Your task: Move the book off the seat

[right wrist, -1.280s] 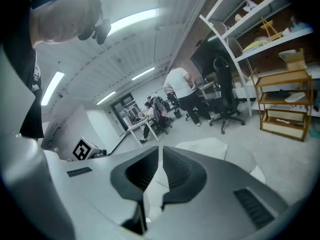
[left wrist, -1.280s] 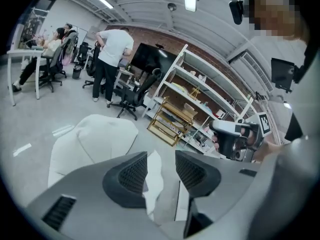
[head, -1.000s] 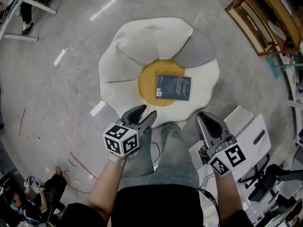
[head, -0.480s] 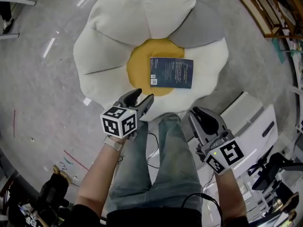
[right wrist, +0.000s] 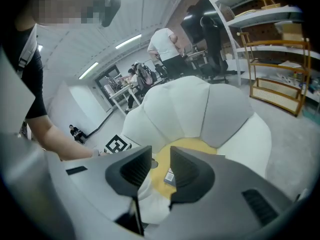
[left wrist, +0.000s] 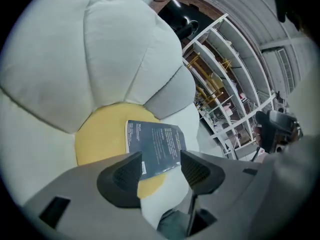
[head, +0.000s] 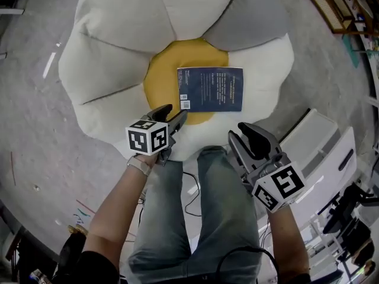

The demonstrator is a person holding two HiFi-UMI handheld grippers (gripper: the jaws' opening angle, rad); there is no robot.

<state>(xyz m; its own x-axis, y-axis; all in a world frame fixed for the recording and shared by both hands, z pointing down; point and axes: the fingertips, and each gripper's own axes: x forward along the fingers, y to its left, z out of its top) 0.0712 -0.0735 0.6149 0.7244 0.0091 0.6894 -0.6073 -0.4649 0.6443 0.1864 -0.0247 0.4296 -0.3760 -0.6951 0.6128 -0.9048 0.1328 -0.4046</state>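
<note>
Grey left gripper [left wrist: 161, 160]: its jaws stand well apart and have just been opening. Nothing lies between the pads; the book only shows through the gap, further off.
Grey right gripper [right wrist: 161, 160]: the jaws are parted by a narrow gap and have just been opening. They are empty too.
Placing of the grippers: both hang over the near rim of the seat and short of the book. The left one is closer, just beside the corner that bears the white barcode labels.
Dark blue paperback book [head: 210, 89]: it lies closed and flat, untouched. Most of it sits on the yellow centre [head: 161, 73], and its right edge reaches the white padding.
Flower-shaped cushion seat [head: 112, 52]: soft white petals and one grey petal ring the yellow disc. The seat rests on a grey floor [head: 35, 158].
Step in hand: by the look of it, the approach to the book; no grip has begun.
How to do it well: the book is thin and lies flush on yielding padding. One jaw should probably press into the cushion just beside an edge and slide under while the other comes down on the cover.
Right jaws: they would likely need to open further before they can straddle the book.
Which edge: the spine side is the safer hold, but the views do not show which edge that is.
Risk: a pinch on the cover alone could let the pages fan open or the book droop. A second hold on the opposite edge would keep it level until it is clear of the petals.
</note>
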